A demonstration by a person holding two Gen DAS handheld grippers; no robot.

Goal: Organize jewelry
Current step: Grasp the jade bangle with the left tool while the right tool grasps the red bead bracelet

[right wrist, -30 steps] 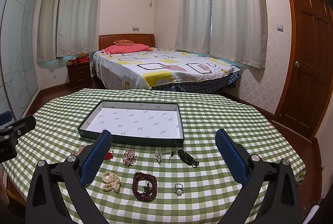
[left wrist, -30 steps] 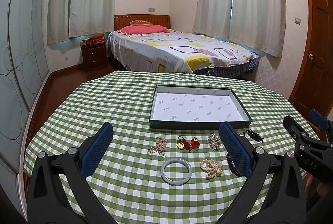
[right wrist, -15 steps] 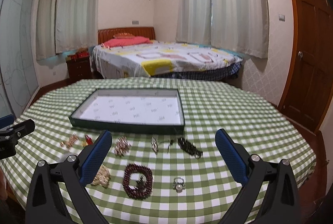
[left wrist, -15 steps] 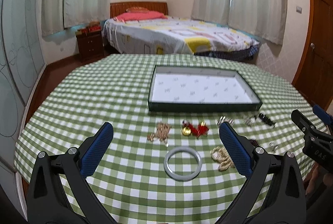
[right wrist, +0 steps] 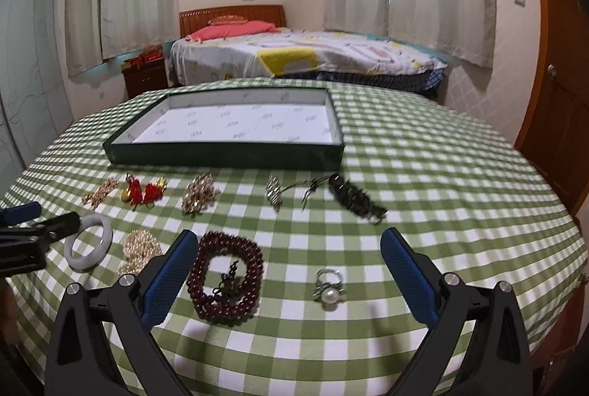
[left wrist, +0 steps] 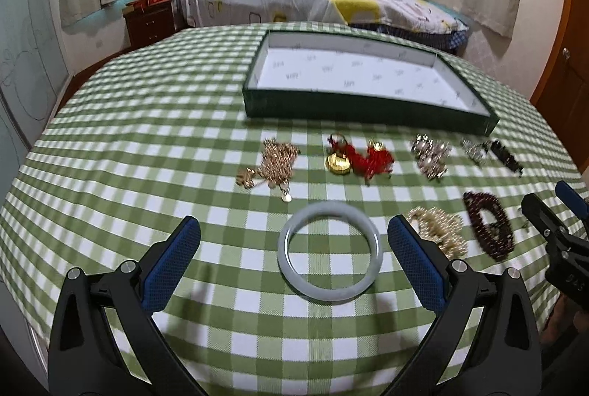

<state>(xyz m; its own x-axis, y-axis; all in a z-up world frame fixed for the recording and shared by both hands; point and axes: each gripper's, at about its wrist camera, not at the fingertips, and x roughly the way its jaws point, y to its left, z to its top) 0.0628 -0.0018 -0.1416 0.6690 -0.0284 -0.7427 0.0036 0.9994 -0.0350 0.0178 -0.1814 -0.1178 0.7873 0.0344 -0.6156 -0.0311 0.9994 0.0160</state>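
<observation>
- Jewelry is lying on the green-checked table (left wrist: 147,123) in front of one tray (right wrist: 228,153): nine pieces counted across both views, none of them in the tray.
- One pale bangle (left wrist: 328,258) is sitting between the fingers of the left gripper (left wrist: 294,248), touching neither.
- The left gripper's jaws are standing wide apart, holding nothing.
- One dark red bead bracelet (right wrist: 225,277) is lying just beside the left finger of the right gripper (right wrist: 291,265), and one pearl ring (right wrist: 329,289) is sitting between that gripper's fingers.
- The right gripper's jaws are likewise spread wide and gripping nothing.
- One pearl cluster (right wrist: 140,248) is resting between the bangle and the bead bracelet.
- The far row, nearer the tray, is showing five pieces from left to right: one gold chain piece (left wrist: 274,164), one red-and-gold ornament (left wrist: 359,158), one sparkly brooch (left wrist: 430,156), one small silver clip (right wrist: 274,193) and one black beaded piece (right wrist: 353,197).
- The tray is showing only its white printed lining.
- One bed (right wrist: 294,57) is standing behind the table, by the curtains.
</observation>
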